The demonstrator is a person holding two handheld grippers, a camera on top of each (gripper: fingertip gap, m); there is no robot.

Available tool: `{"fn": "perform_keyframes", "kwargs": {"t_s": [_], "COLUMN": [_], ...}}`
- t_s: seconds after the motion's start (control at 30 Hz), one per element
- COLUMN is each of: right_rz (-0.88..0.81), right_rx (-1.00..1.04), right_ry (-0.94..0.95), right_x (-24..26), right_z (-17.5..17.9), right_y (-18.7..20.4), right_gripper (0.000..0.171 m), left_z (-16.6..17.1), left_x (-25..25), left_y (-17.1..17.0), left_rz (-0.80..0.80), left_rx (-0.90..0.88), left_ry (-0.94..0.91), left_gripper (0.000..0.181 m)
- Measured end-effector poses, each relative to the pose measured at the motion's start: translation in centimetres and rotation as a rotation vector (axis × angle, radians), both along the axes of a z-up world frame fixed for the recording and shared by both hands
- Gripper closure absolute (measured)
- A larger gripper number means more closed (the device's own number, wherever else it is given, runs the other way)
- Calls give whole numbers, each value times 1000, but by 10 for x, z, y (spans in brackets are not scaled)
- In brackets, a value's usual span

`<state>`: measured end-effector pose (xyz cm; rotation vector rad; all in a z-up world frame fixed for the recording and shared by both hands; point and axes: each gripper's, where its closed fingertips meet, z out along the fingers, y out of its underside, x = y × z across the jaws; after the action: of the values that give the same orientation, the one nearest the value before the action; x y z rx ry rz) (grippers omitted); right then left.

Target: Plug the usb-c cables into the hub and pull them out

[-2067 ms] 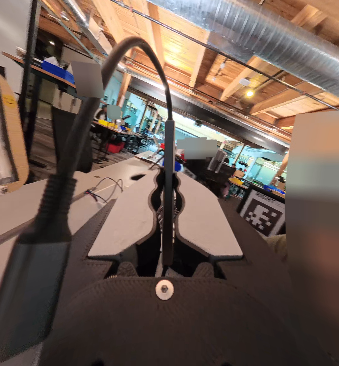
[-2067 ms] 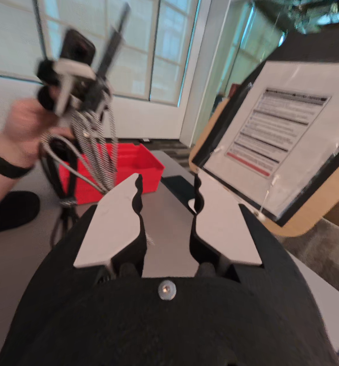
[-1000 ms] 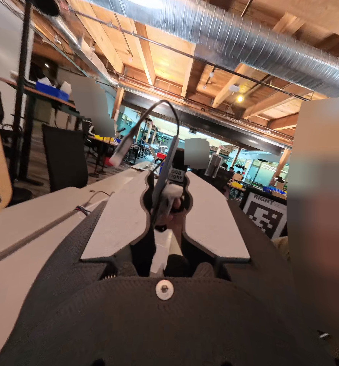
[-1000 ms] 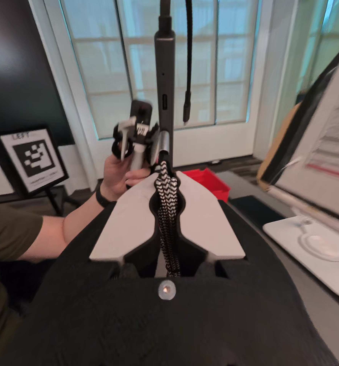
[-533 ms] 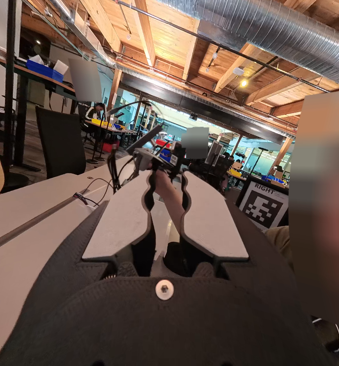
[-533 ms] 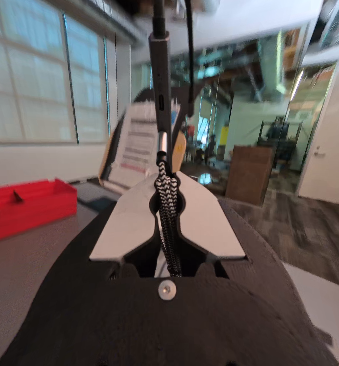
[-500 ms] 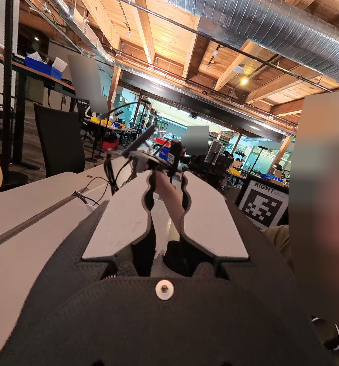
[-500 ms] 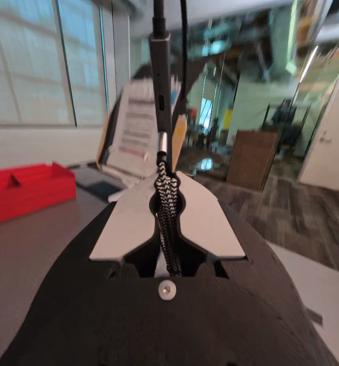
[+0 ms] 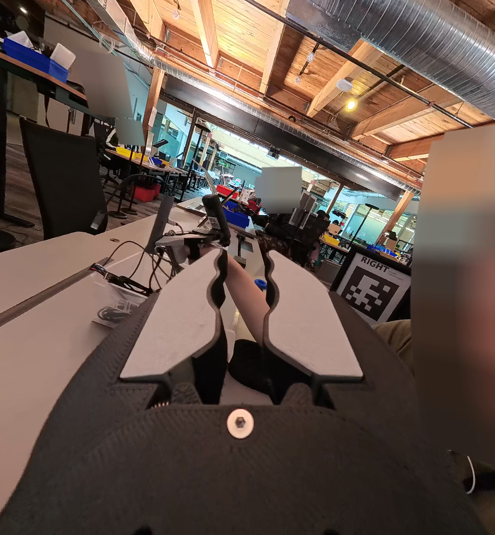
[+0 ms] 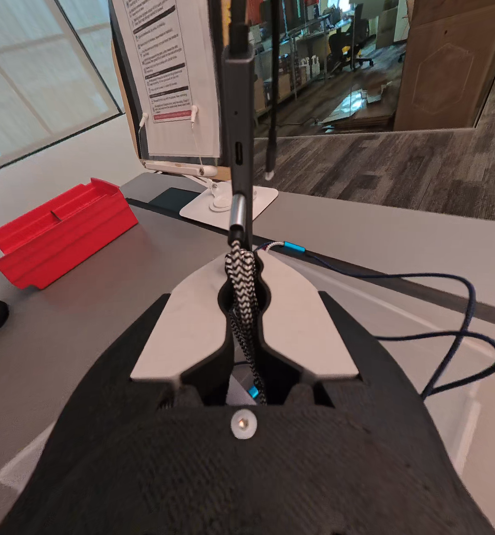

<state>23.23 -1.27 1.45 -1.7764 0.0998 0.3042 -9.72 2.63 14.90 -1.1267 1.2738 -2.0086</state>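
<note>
My right gripper (image 10: 242,254) is shut on a black-and-white braided usb-c cable (image 10: 242,278). The cable's silver plug (image 10: 237,215) sits in the end of the slim grey hub (image 10: 239,115), which stands out past the fingertips. The hub's own black cable (image 10: 271,130) hangs beside it with a free plug. A blue braided cable (image 10: 414,278) lies on the table to the right. My left gripper (image 9: 244,256) is open and empty. In the left wrist view, the right gripper (image 9: 176,239) and the hub (image 9: 160,223) show beyond it, low over the table.
A red bin (image 10: 61,228) stands on the grey table (image 10: 124,283) at the left. A sheet on a stand with a white base (image 10: 228,207) is behind the hub. Loose dark cables (image 9: 130,285) lie on the table. A marker board (image 9: 369,292) stands at the right. Tip to tip, the grippers are about 35 cm apart.
The right gripper has swung away from the left gripper and down toward the table, carrying the cable and the hub. The left gripper has stayed about where it was, jaws apart.
</note>
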Motion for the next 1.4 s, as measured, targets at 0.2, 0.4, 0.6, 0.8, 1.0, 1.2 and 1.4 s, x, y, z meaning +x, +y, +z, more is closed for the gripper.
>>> {"fn": "perform_keyframes", "kwargs": {"t_s": [0.2, 0.4, 0.6, 0.8, 1.0, 1.2, 1.4], "right_rz": [47, -75, -214, -79, 42, 65, 138], "right_rx": [-42, -104, -195, -345, -332, -429, -468], "right_ry": [-238, -503, -679, -622, -433, -576, -584], "right_x": [-18, -8, 11, -9, -33, -39, -48], "right_z": [-13, 7, 26, -21, -56, -76, -74], "right_y": [18, 7, -24, 5, 37, 44, 30], "right_gripper": [160, 159, 161, 160, 153, 151, 141], "left_z": [-7, -10, -8, -9, -11, -14, -14], "left_x": [6, 8, 6, 8, 9, 12, 12], "left_y": [-5, -9, -9, -12, -16, -18, -19], "left_rz": [-22, -36, -39, -47, -60, -76, -82], "left_rx": [-4, 4, -7, -8, -11, -21, -21], "left_ry": [29, 47, 42, 49, 59, 70, 75], "left_gripper": [158, 158, 158, 158, 158, 158, 158]}}
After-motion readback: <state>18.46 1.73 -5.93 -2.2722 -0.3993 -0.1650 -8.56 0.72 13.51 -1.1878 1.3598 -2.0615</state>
